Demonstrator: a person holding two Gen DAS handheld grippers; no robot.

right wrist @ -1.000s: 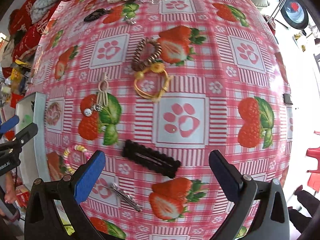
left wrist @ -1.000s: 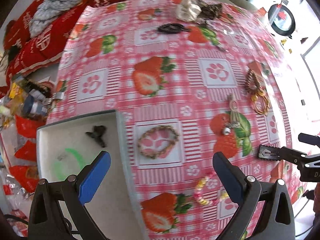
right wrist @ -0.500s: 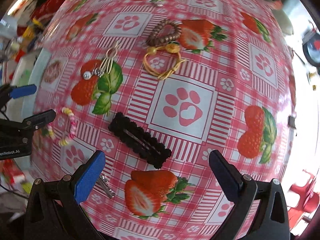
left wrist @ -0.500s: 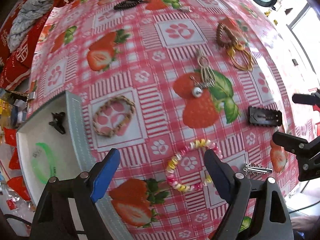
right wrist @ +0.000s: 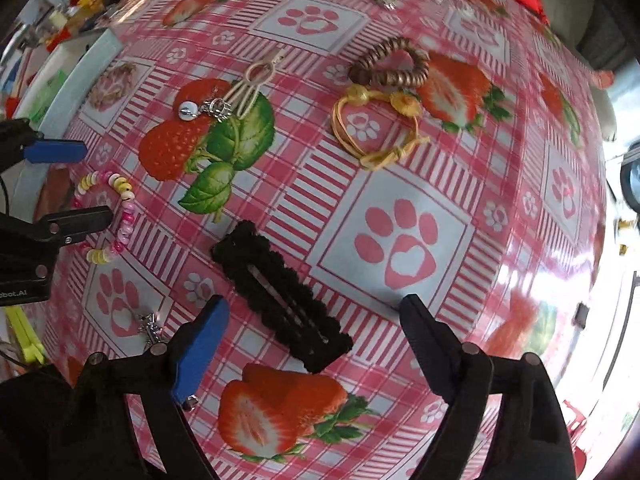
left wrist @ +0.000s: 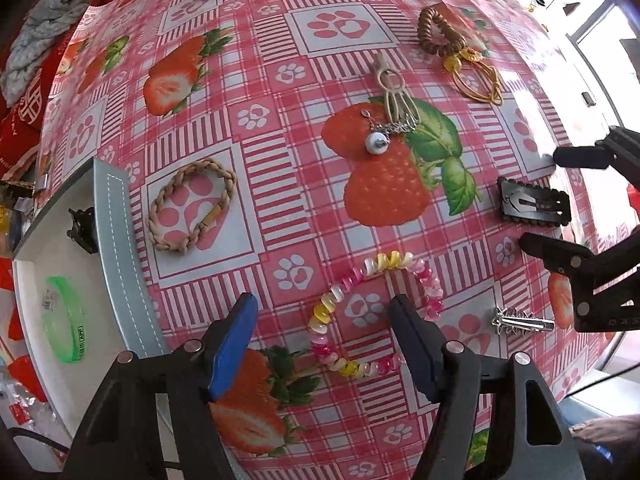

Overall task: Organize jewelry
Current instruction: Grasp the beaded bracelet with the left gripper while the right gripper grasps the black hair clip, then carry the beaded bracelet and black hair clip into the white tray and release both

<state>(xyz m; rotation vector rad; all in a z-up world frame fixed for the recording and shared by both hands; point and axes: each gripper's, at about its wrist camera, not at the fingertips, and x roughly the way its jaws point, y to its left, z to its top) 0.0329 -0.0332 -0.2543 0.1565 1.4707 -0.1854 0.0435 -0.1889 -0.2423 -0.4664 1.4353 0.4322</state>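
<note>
Jewelry lies scattered over the strawberry-print tablecloth point(left wrist: 344, 28), and since a second ago both grippers have dropped closer to it, each now straddling a piece of its own; at the left edge the tray point(left wrist: 116, 232) already holds a green band point(left wrist: 60, 320) and a small dark clip point(left wrist: 82, 230), so the sorting looks only begun. Nearest the tray on the cloth sits the braided tan bracelet point(left wrist: 190, 204), untouched; further right the left gripper point(left wrist: 322, 320), which earlier hung above that bracelet and the tray, now stands over the pastel bead bracelet point(left wrist: 372, 312), its jaws apart but closing, one finger outside the loop and one inside it, the pads not yet pressing on the beads. The right gripper point(right wrist: 314, 326) has come down and rolled over the black snap hair clip point(right wrist: 282, 296); its jaws are wide and just starting to close, the clip lying slantwise between them, not gripped. Smaller pieces remain where they were: the brown coil tie point(right wrist: 390, 62), the yellow cord bracelet point(right wrist: 376, 128), the pearl charm point(left wrist: 376, 142); my guess is that two pickups are imminent, both bound for the tray.
</note>
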